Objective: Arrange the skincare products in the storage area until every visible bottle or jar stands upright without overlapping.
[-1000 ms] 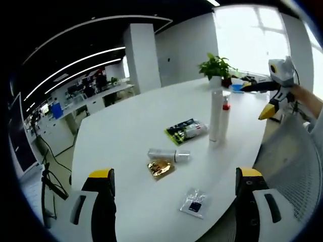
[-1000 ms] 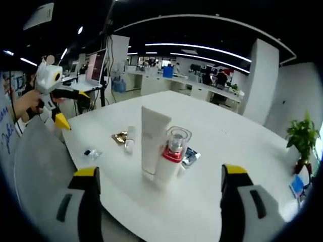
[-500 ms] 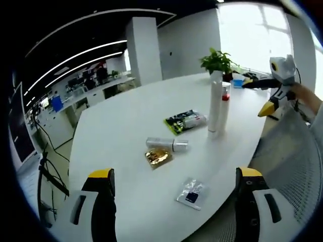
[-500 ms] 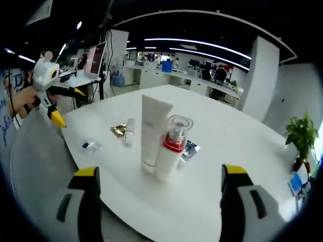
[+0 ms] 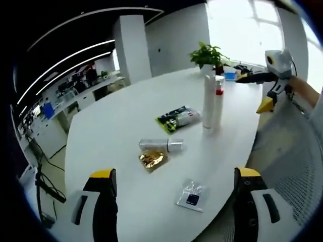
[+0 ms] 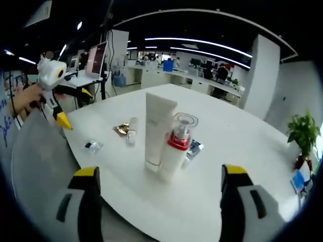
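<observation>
A tall white tube (image 6: 158, 131) and a white pump bottle with a red collar (image 6: 175, 148) stand upright side by side on the white table (image 6: 227, 151); both stand apart from my open right gripper (image 6: 159, 206). In the left gripper view the tube (image 5: 208, 101) and the pump bottle (image 5: 218, 100) stand at the far right. A clear bottle (image 5: 160, 146) lies on its side next to a gold sachet (image 5: 151, 160), well ahead of my open left gripper (image 5: 174, 212). A green packet (image 5: 177, 118) lies flat farther off.
A small clear sachet (image 5: 192, 195) lies near the table's front edge (image 5: 151, 222). A potted plant (image 5: 207, 54) stands at the far end. The other gripper (image 5: 272, 75) hovers off the table's right side. Desks and monitors fill the office behind.
Both views have shifted a little with the hands. The products on the table have not moved. Both grippers stay open.
</observation>
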Tool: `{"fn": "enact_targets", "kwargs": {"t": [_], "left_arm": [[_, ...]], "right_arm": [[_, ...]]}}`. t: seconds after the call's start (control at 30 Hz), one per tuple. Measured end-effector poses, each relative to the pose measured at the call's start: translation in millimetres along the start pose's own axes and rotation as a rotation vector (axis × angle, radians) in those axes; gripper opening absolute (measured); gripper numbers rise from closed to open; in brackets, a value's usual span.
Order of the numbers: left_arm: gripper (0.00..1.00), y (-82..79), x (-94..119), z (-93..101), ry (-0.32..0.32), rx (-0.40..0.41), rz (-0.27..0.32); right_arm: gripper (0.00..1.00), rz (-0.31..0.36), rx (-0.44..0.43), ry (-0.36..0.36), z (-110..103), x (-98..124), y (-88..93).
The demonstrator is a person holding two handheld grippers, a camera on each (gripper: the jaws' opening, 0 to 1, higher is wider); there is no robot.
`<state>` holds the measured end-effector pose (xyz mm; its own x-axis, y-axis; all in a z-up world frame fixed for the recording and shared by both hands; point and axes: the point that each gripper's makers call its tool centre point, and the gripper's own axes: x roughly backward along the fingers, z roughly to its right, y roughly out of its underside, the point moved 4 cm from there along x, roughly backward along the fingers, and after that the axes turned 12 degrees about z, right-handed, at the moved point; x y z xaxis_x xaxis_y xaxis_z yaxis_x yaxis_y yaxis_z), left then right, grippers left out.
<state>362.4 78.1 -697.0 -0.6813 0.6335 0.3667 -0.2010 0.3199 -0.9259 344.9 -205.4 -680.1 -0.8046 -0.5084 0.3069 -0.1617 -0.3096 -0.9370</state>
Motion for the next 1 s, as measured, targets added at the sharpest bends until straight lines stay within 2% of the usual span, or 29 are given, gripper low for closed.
{"fn": "enact_targets", "kwargs": {"t": [0.1,0.2,0.3,0.37,0.5,0.6,0.7,0.87,1.0], "left_arm": [[0.91,-4.1,-7,-0.5,0.026,-0.023,0.003],[0.9,-6.8,-14,-5.2,0.055,-0.082,-0.022],[0.87,-9.9,-21,-9.6,0.075,-0.098,-0.033],[0.84,-12.3,-27,-10.1,0.114,-0.11,-0.028],[0.8,-9.3,-39,-16.0,0.157,-0.177,-0.068],[0.78,-6.7,-50,-20.1,0.177,-0.173,-0.072],[0.71,-3.9,-58,-22.1,0.212,-0.182,-0.089],[0.66,-4.8,-70,-31.0,0.238,-0.226,-0.109],[0.55,-8.1,-81,-37.3,0.267,-0.274,-0.116]], "right_arm": [[1.0,-0.003,-0.003,-0.001,0,0,0.7],[1.0,-0.003,-0.002,-0.002,0,-1,0.7],[1.0,-0.005,-0.002,0.003,1,-1,1.4],[1.0,-0.006,-0.007,0.005,1,-1,2.0],[1.0,-0.009,-0.008,0.006,2,-1,3.4],[1.0,-0.009,-0.016,0.004,1,-1,3.9],[1.0,-0.01,-0.018,0.003,0,-1,4.0],[1.0,-0.014,-0.021,0.007,0,0,5.3],[1.0,-0.014,-0.026,0.012,1,1,6.1]]}}
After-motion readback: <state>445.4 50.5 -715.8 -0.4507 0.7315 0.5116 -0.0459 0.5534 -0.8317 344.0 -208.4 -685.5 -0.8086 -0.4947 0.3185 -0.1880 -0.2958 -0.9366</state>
